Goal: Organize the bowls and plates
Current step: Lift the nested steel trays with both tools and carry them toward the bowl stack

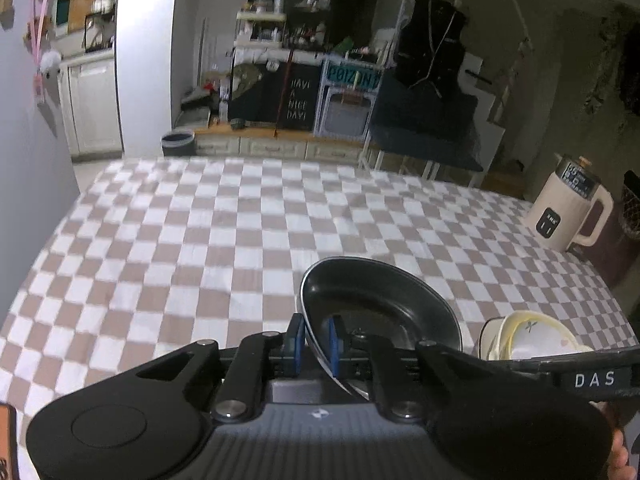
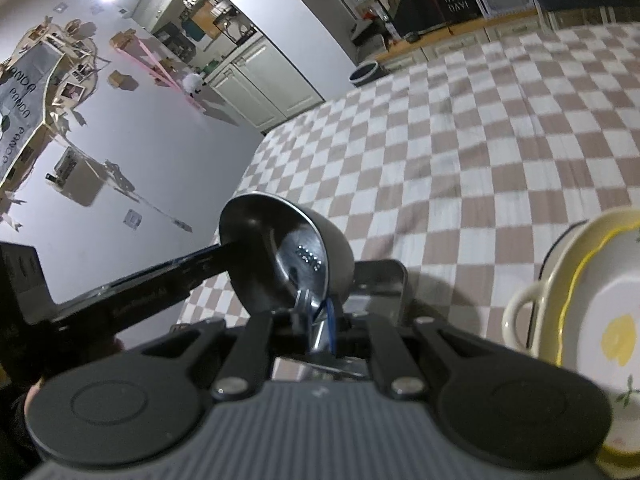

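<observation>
Gripping the near rim of a dark, shallow metal bowl (image 1: 376, 300), the left claw (image 1: 316, 344) is seen nearly closed, its blue pads (image 1: 332, 344) pressed on either side of the thin rim so that the bowl is carried tilted above the brown-and-white chequered table (image 1: 200, 240). Just to the right of this bowl, low in the left wrist view, a stack of cream dishes with yellow edging (image 1: 532, 336) is found, partly hidden behind a black bar marked with white letters. In the right wrist view, the right claw (image 2: 318, 320) is likewise narrowed onto the rim of a shiny round steel bowl (image 2: 280, 256), which is held on edge directly ahead of the claw, its polished inside turned to the left. The same cream dishes, one with a loop handle (image 2: 520, 312) and a yellow flower print, are seen at the right edge, near this claw. A cream electric kettle (image 1: 568, 212) is stood at the far right corner of the table.
</observation>
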The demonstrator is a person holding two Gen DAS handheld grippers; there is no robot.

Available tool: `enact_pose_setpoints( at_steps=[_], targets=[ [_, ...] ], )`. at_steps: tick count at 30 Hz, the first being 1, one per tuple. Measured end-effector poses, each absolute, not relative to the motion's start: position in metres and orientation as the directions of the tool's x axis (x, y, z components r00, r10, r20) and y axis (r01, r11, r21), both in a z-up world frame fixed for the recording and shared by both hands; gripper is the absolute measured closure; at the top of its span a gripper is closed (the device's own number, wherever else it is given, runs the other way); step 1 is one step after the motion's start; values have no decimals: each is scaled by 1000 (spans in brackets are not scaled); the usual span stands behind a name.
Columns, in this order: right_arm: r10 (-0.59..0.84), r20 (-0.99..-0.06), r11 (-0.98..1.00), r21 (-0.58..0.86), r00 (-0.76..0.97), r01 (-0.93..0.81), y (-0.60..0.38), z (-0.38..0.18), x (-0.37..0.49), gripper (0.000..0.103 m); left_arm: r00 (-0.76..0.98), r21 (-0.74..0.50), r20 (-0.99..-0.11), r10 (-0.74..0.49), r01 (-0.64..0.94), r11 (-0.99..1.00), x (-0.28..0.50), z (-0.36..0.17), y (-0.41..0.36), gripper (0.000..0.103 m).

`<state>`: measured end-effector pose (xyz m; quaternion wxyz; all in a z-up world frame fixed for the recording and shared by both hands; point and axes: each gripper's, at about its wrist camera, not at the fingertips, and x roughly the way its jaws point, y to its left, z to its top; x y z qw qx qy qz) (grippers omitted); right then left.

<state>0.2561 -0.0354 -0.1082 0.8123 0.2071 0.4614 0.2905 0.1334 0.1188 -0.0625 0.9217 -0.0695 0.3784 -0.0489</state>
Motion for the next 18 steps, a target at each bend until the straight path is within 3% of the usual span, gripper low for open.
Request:
enact_pose_setpoints(
  at_steps=[18],
  targets=[
    [636,-719,771,602,280,-208,-13,-141,252,89,534,-188,-829,-164,11,982,154,-109,129,86]
  ],
)
